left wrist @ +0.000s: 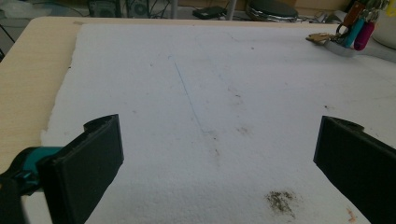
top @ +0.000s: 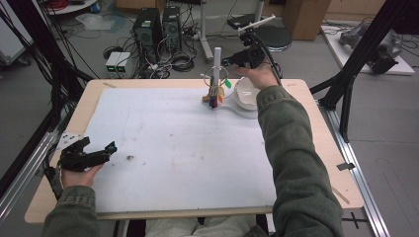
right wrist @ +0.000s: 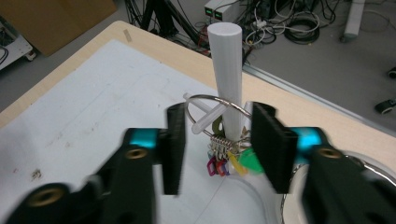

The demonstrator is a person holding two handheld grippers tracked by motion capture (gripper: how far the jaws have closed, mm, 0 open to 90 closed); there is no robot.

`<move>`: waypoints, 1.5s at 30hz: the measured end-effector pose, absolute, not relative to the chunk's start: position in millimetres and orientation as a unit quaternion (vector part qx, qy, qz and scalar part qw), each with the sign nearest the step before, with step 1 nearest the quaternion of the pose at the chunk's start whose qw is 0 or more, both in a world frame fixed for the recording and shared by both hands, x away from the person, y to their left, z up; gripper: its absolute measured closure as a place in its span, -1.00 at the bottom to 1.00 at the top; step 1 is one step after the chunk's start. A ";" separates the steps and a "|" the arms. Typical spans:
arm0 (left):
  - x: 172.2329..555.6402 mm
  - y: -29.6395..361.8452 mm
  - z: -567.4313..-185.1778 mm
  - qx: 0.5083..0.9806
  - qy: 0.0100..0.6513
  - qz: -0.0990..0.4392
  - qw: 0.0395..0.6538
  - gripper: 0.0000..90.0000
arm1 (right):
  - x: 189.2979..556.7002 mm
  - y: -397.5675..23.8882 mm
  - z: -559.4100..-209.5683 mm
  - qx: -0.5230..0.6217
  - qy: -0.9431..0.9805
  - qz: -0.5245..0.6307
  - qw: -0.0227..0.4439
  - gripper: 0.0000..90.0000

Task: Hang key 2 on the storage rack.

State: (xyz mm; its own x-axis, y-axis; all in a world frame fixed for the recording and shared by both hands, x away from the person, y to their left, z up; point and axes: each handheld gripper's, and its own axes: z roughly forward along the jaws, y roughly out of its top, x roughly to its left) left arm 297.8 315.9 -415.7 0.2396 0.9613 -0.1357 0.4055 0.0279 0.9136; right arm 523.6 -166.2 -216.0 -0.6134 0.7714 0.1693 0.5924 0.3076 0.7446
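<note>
A white post [top: 217, 58] [right wrist: 227, 70] stands at the far side of the white mat [top: 173, 133]. A metal key ring [right wrist: 205, 100] [top: 215, 75] hangs on the post's side peg, with a bunch of keys and coloured tags [right wrist: 229, 163] [top: 214, 98] below it. My right gripper [top: 226, 63] [right wrist: 218, 114] is open, one jaw on each side of the ring and neither pad touching it. My left gripper [top: 99, 144] [left wrist: 219, 140] rests open at the mat's near left, nothing between its jaws. The bunch of keys [left wrist: 355, 30] sits far off in its view.
A white bowl [top: 245, 94] [right wrist: 364, 163] stands just right of the post, under my right hand. A small dark stain [top: 130, 158] [left wrist: 281, 200] marks the mat near the left gripper. Beyond the table's far edge [top: 163, 81] lie computers and cables on the floor.
</note>
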 end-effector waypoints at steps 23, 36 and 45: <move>297.8 315.3 -415.8 0.633 0.541 0.295 0.469 -0.96 | 505.0 -186.5 -233.4 0.446 0.797 0.379 0.149 -0.99; 297.7 315.6 -415.7 0.633 0.541 0.295 0.469 -0.96 | 485.4 -197.9 -241.9 0.439 0.796 0.388 0.154 -0.99; 297.6 315.1 -415.6 0.633 0.540 0.296 0.470 -0.96 | 463.5 -211.6 -255.1 0.430 0.801 0.385 0.160 -0.99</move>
State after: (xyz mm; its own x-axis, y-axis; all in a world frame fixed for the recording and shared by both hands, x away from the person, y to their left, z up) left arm 297.6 315.1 -415.6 0.2413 0.9612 -0.1335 0.4062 0.0249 0.9134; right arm 463.5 -211.6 -255.1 -0.5789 0.8119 0.0753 0.5659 0.3336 0.7539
